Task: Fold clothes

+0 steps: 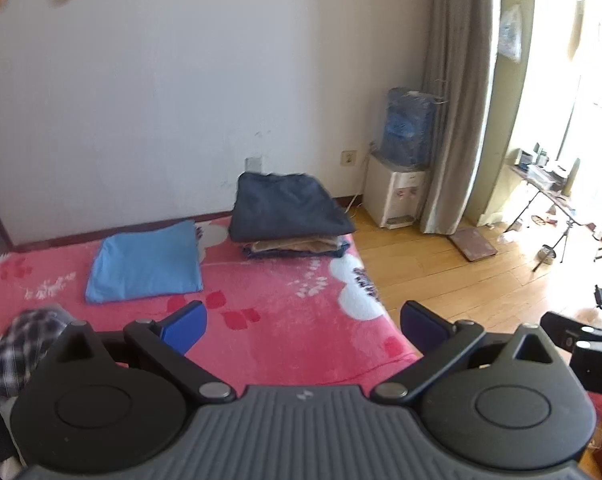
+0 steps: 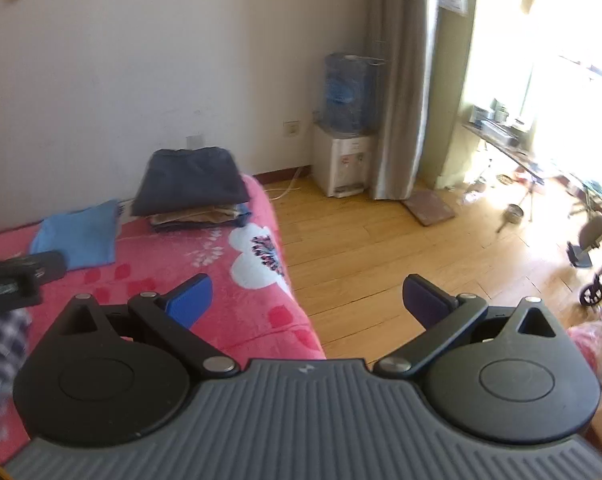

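Left wrist only: checked cloth

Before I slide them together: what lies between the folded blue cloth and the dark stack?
Only bare pink blanket separates blue cloth from dark stack, clearest in left wrist view.

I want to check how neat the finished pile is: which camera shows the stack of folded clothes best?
The left wrist view: the stack of folded clothes sits near the middle, larger, with its dark top garment and tan and blue layers visible. The right wrist view shows the same stack smaller and off to the left.
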